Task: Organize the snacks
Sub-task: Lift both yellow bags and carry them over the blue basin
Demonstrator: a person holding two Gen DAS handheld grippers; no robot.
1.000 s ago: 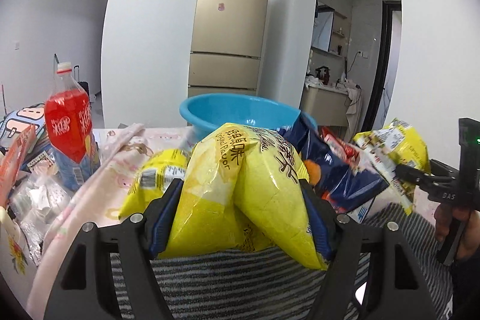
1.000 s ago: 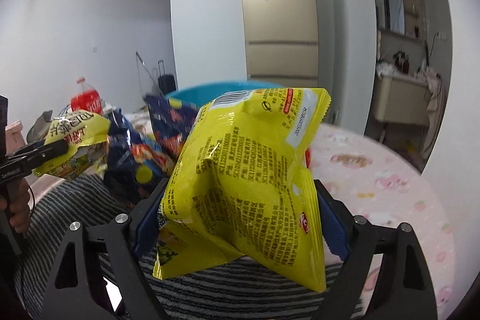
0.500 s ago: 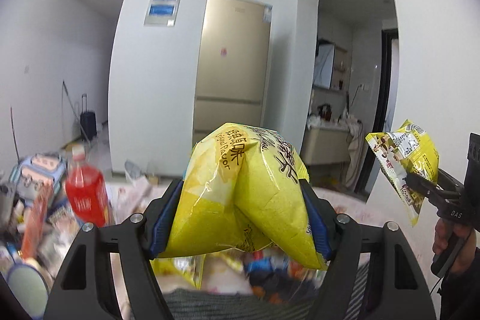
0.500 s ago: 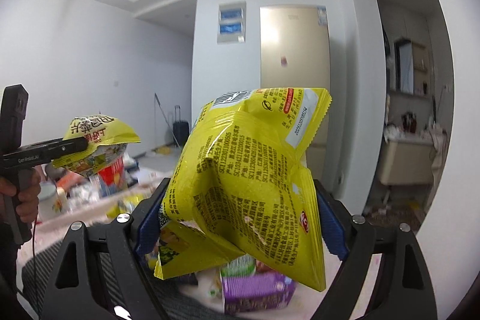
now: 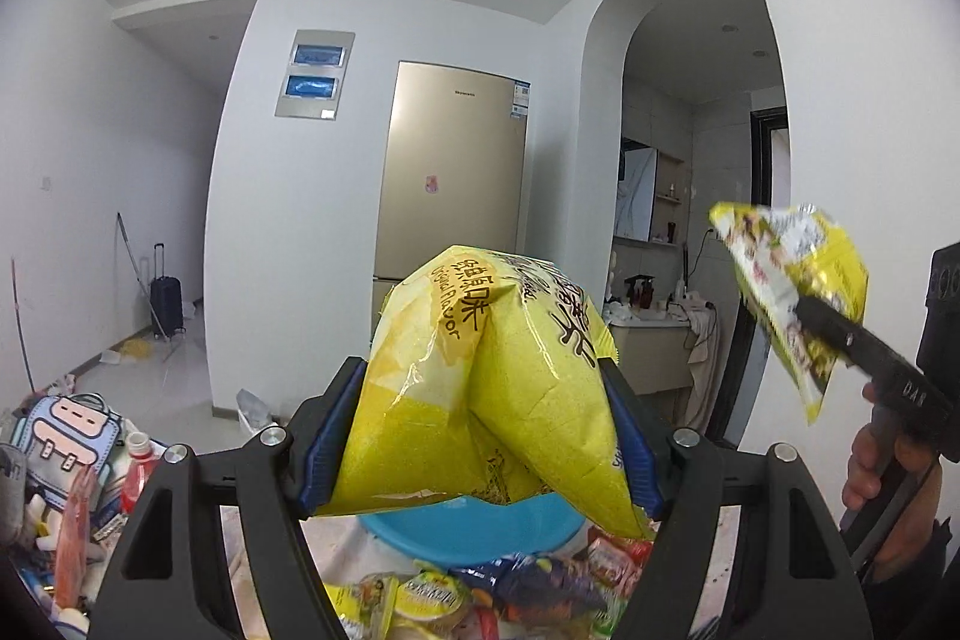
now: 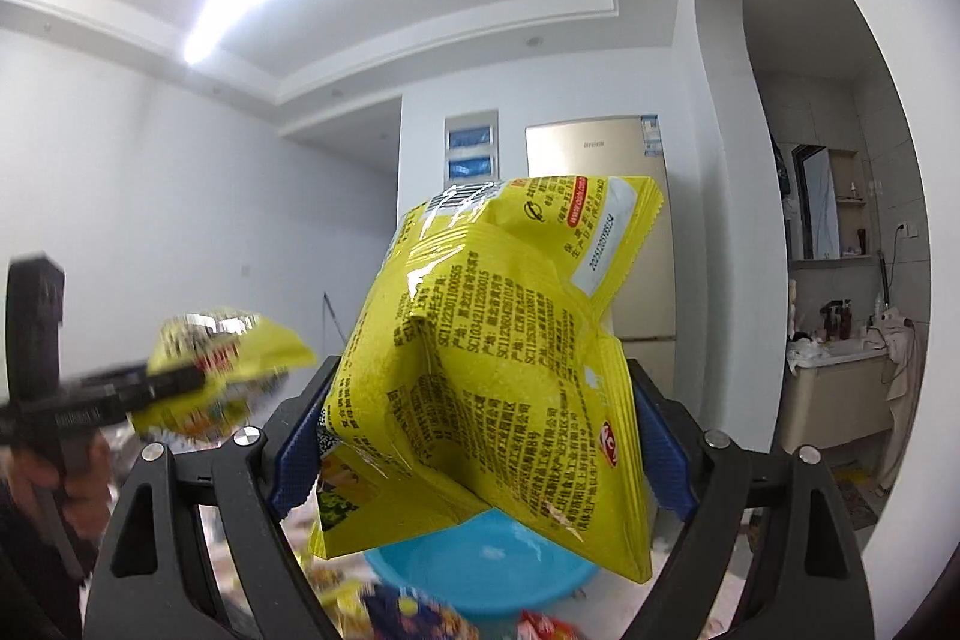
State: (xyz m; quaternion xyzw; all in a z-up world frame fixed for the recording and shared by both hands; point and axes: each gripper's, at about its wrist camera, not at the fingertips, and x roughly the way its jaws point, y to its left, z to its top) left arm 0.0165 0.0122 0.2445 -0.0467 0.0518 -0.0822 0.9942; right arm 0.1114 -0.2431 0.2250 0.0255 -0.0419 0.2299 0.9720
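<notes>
My left gripper is shut on a puffed yellow chip bag, its blue pads pressing both sides. My right gripper is shut on a second yellow snack bag, back side with print facing me. Both are held high above the table, pointing level. In the left wrist view the right gripper's bag shows at the right, with a hand below it. In the right wrist view the left gripper's bag is blurred at the left. A blue basin sits below, with a heap of snack packets in front of it.
A red drink bottle and a cartoon-print bag lie at the left of the table. Behind stand a gold fridge, white walls and an arched doorway to a washroom counter. A suitcase stands on the far floor.
Both grippers have risen well above the table with their yellow bags still clamped. The basin and snack heap have dropped to the bottom of both views.
</notes>
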